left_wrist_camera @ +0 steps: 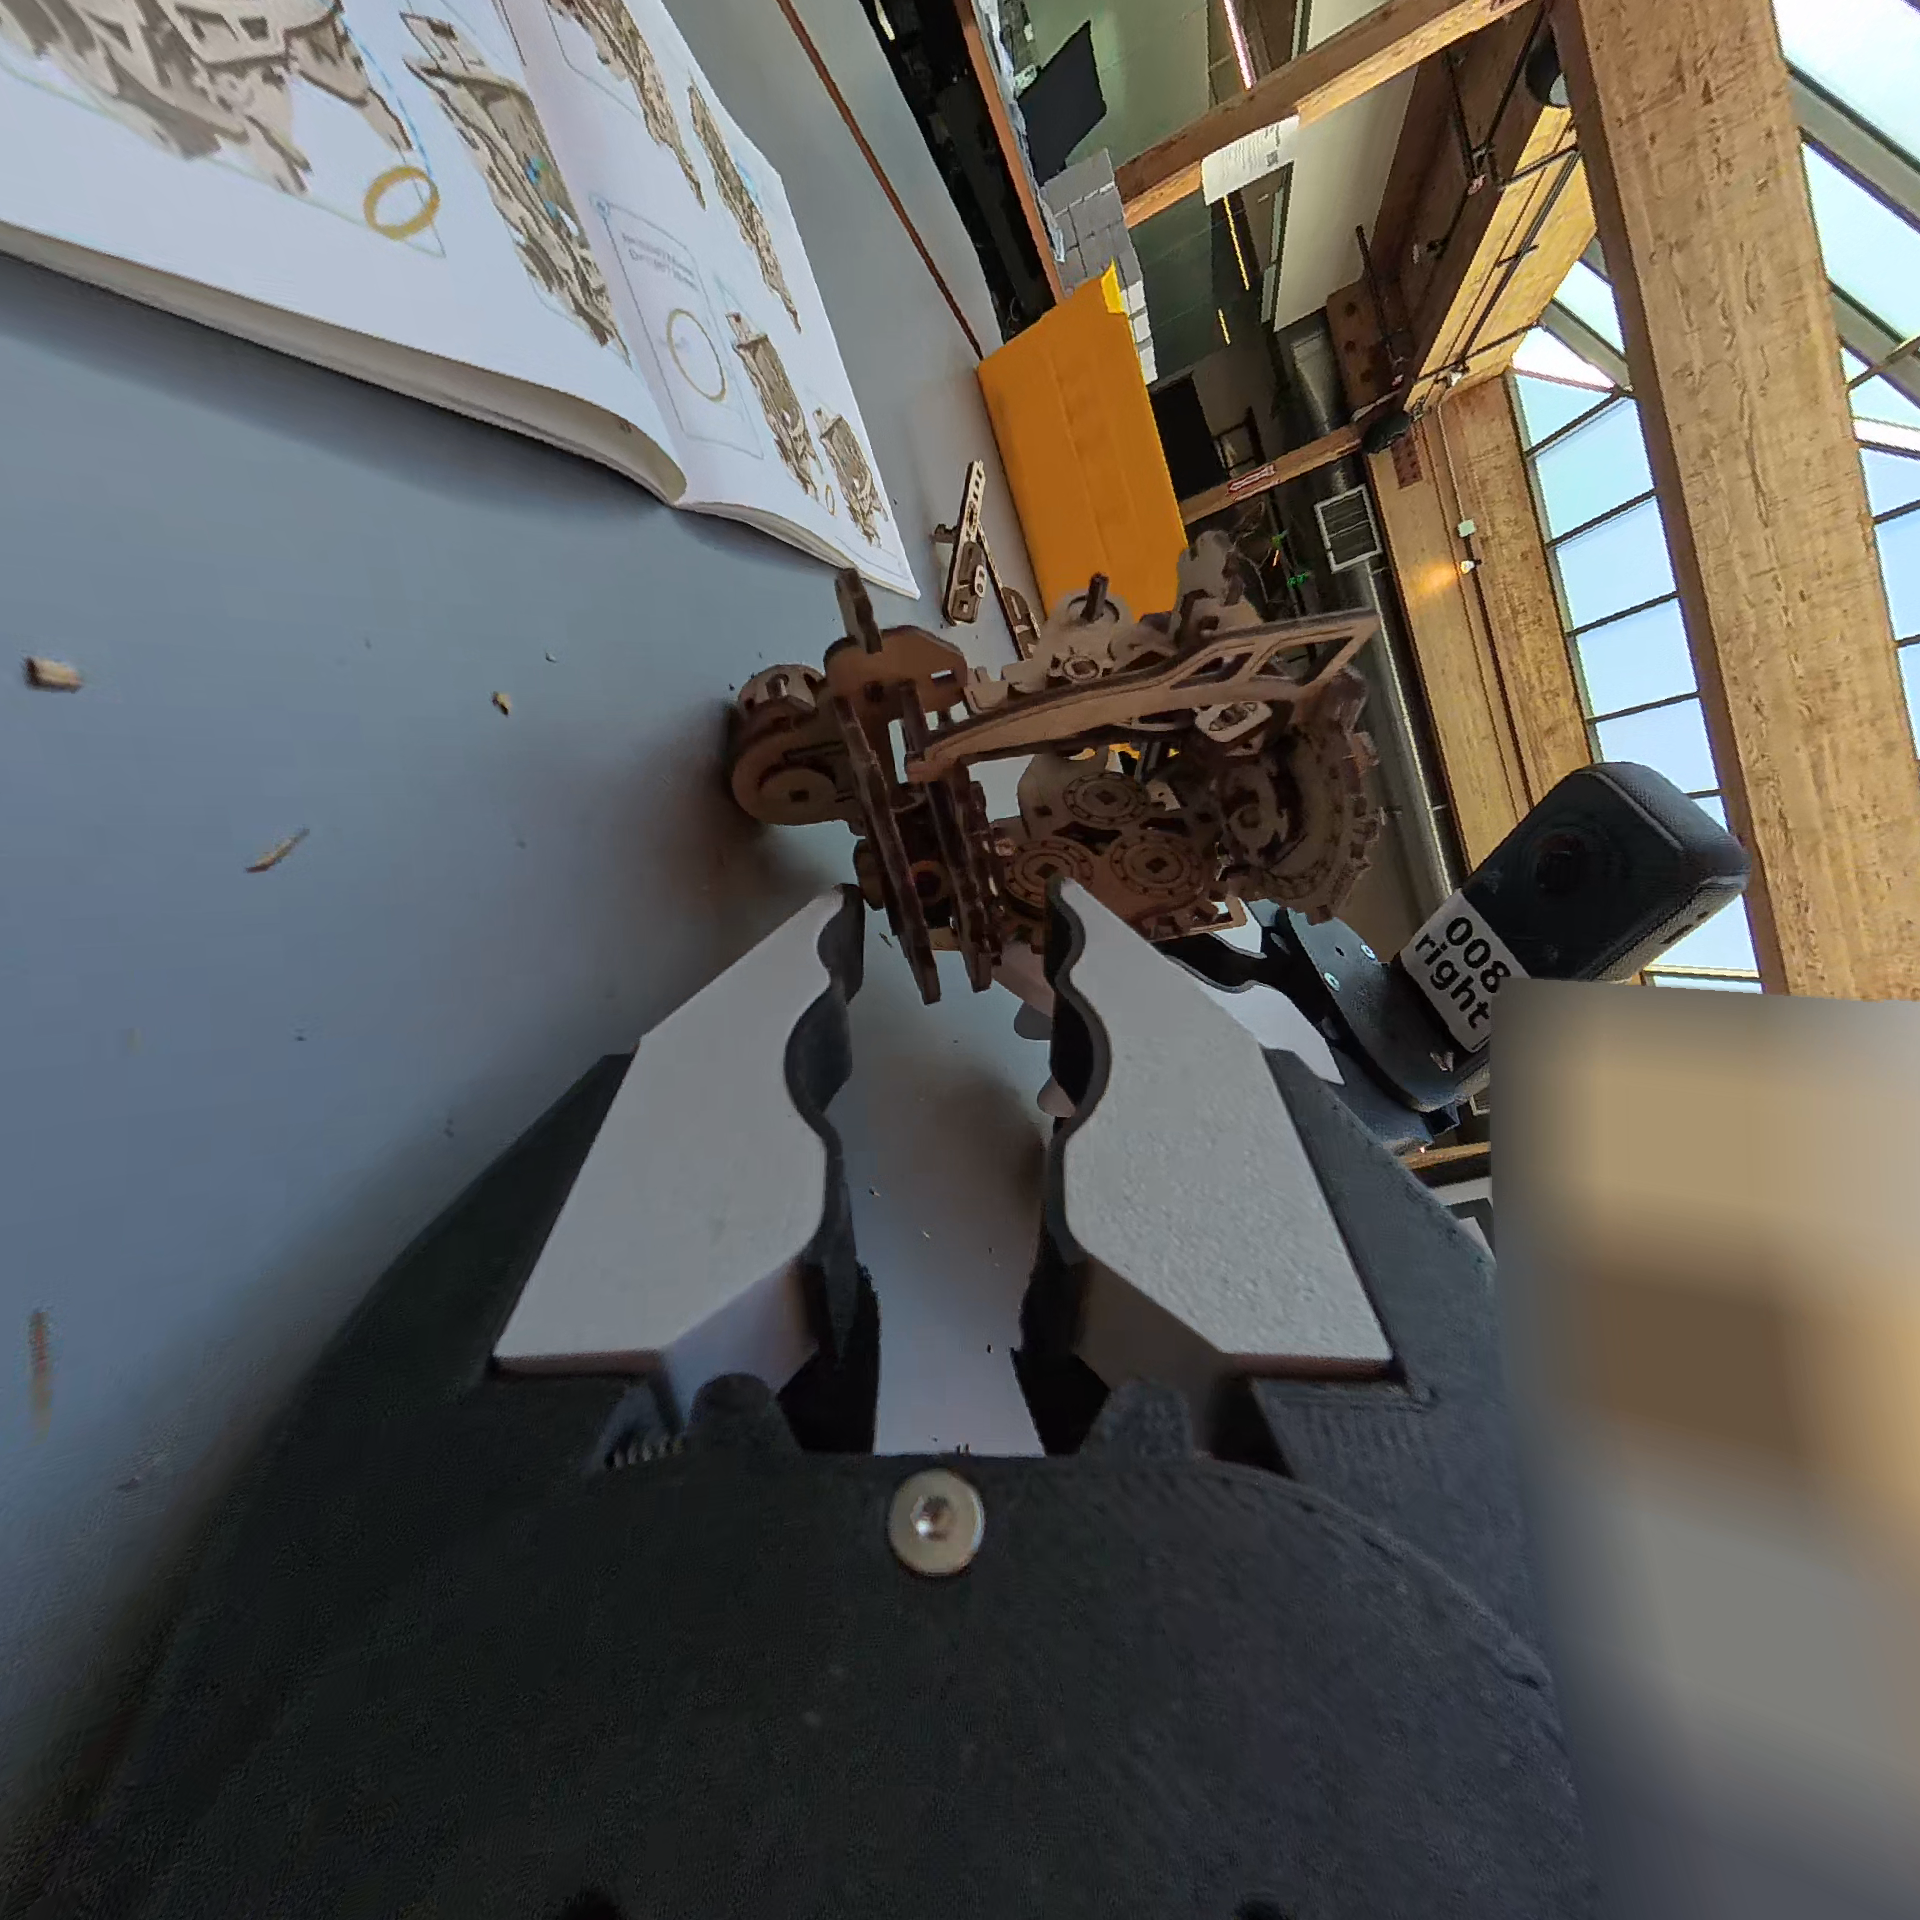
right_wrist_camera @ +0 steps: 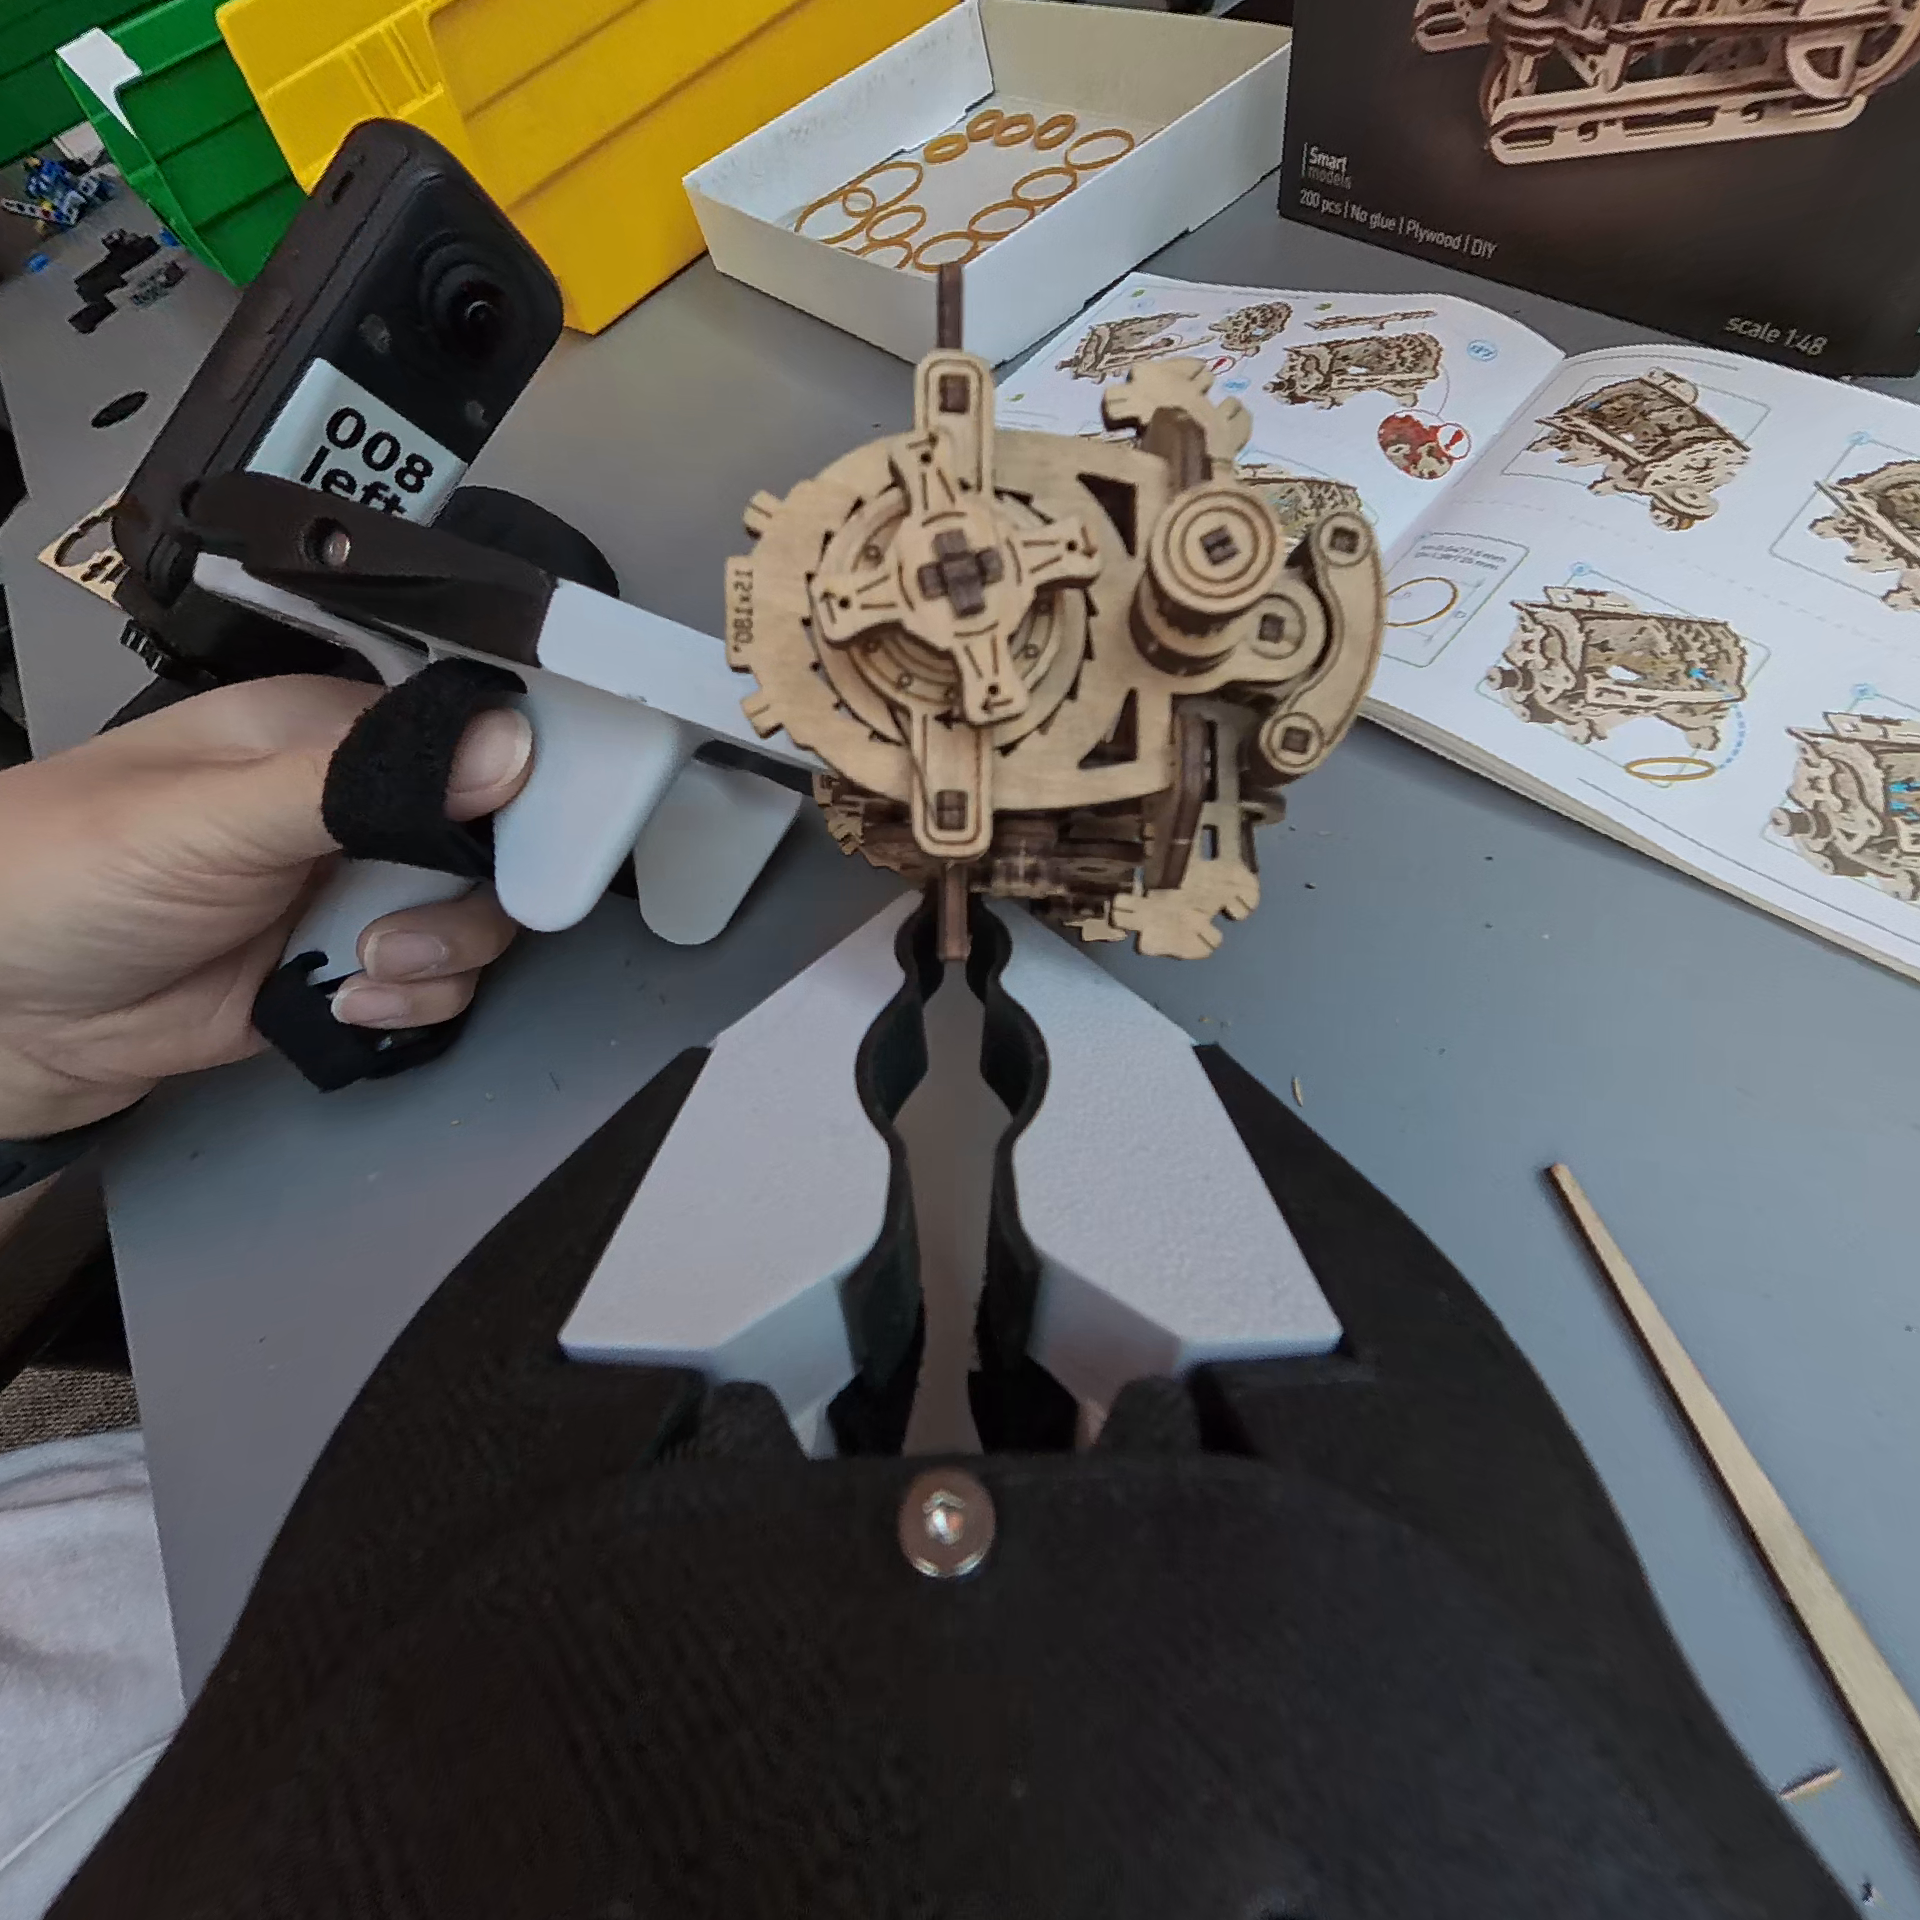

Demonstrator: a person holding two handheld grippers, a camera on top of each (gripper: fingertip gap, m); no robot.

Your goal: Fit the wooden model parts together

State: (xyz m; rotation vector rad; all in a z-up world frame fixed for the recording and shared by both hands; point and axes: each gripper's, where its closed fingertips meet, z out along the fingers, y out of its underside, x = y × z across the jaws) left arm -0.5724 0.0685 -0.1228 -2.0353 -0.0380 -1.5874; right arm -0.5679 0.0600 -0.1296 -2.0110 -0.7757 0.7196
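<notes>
Two handheld grippers meet at a partly built wooden model (right_wrist_camera: 1049, 665) held above a grey table (right_wrist_camera: 1507, 1039).

On the left of the right wrist view, a person's hand (right_wrist_camera: 208, 862) holds the left gripper (left_wrist_camera: 951, 935), whose white fingers (right_wrist_camera: 644, 655) reach in sideways and touch the model's toothed edge. In its own view the jaws stand moderately open, with two thin gear plates of the model between the tips. Whether they press on those plates cannot be told.

In the middle, the right gripper (right_wrist_camera: 951, 935) is nearly closed, pinching a thin dark wooden stick (right_wrist_camera: 951, 914) that runs straight up through the model's cross-shaped front piece and out of the top. That stick is the long axis, lying in line with the right gripper's fingers; the left gripper comes at it crosswise. The right gripper appears to carry the model, so any fitting push likely falls to the left.

To the right, an open instruction booklet (right_wrist_camera: 1558, 582) lies flat, and a loose wooden strip (right_wrist_camera: 1745, 1475) lies nearer. Behind are a white tray (right_wrist_camera: 790, 239) of rubber bands, a yellow bin (right_wrist_camera: 540, 125) and the dark kit box (right_wrist_camera: 1455, 156). Wood crumbs dot the table. Timber beams and tall windows (left_wrist_camera: 1621, 582) show beyond.
</notes>
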